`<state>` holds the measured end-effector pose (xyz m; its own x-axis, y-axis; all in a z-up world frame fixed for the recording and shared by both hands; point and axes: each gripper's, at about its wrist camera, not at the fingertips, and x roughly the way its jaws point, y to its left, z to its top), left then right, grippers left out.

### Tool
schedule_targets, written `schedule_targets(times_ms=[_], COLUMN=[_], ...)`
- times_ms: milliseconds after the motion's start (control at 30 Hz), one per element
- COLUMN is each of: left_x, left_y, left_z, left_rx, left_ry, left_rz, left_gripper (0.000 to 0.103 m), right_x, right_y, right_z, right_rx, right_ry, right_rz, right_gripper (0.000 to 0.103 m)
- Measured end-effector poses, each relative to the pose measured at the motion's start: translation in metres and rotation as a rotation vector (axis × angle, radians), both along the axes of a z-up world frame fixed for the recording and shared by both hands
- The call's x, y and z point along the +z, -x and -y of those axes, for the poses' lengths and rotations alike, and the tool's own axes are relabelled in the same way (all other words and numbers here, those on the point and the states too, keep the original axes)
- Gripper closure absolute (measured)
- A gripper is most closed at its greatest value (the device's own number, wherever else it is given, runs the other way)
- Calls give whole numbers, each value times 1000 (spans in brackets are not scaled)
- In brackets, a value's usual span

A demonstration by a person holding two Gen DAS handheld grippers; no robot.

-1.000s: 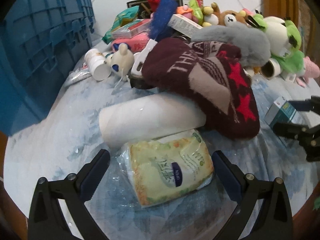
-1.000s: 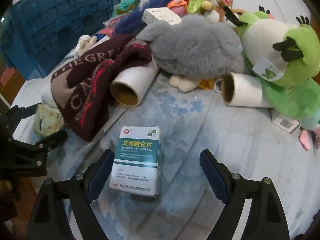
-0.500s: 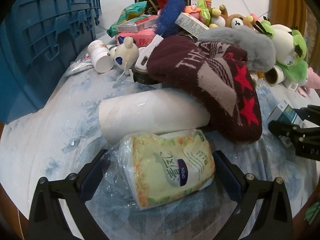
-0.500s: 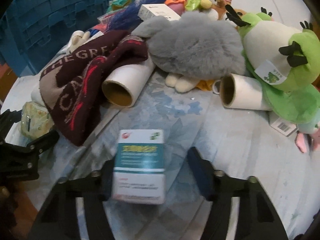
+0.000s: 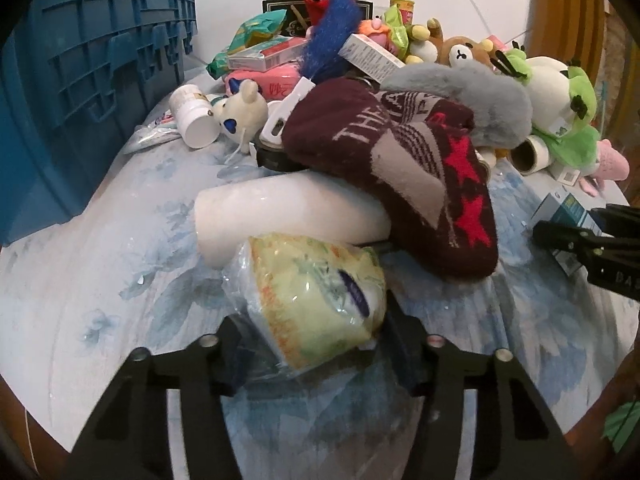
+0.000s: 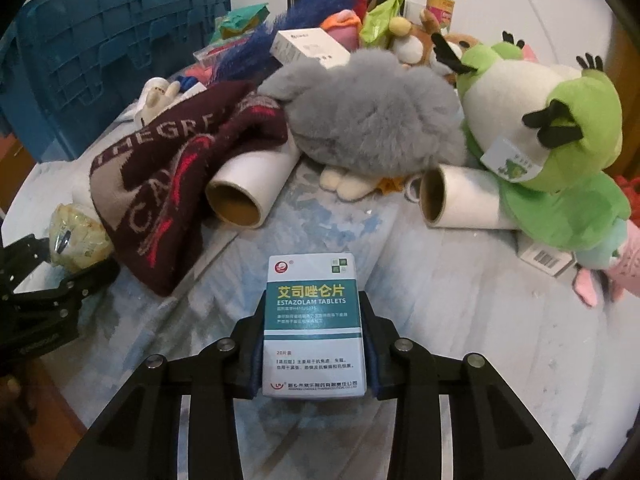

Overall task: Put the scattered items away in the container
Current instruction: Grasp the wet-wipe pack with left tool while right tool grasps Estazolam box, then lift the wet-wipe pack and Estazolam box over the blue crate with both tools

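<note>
Left wrist view: the left gripper [image 5: 316,344] was clamped on a tissue pack [image 5: 316,300] in clear wrap, printed yellow-green with a blue oval label, its two fingers pressed against either side. The pack sat low over the pale blue flowered tablecloth [image 5: 80,280], just in front of a white paper roll [image 5: 288,208] lying on its side. A maroon knitted scarf [image 5: 404,168] with red stars and grey lettering was draped over the roll's far end. Behind it lay a grey fluffy toy [image 5: 472,96], a small white bear toy [image 5: 244,108], a white bottle [image 5: 192,116] on its side and a green-and-white frog toy [image 5: 560,100]. The blue crate [image 5: 80,72] stood at the left edge of the table.

Right wrist view: the right gripper [image 6: 314,354] was closed on a medicine box [image 6: 314,320], white and teal, printed "ESTAZOLAM TABLETS", held upright between the finger pads above the cloth. Beyond it were two paper rolls with cardboard cores, one [image 6: 248,184] partly under the scarf [image 6: 168,184], the other [image 6: 460,200] against the frog toy [image 6: 552,128]. The grey toy [image 6: 372,120] lay between them. The crate [image 6: 100,52] stood at the far left, and the left gripper [image 6: 60,280] with its tissue pack [image 6: 76,236] showed at the left edge.
</note>
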<state>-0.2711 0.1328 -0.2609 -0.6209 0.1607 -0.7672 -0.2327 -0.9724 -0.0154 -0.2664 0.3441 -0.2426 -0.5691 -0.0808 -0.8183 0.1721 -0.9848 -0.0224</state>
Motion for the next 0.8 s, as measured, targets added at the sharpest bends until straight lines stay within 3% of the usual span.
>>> schedule_targets(times_ms=[333, 800], left_x=[37, 119], left_y=[-18, -30], left_z=[8, 20], left_rx=[-27, 12], left_ry=[1, 5], left_rz=[-81, -235], left_gripper=[49, 49], right_x=[15, 60], right_y=[0, -6], right_z=[6, 5], right_rx=[5, 14], right_ry=[13, 30], right_rz=[-24, -88], right_gripper=[66, 67])
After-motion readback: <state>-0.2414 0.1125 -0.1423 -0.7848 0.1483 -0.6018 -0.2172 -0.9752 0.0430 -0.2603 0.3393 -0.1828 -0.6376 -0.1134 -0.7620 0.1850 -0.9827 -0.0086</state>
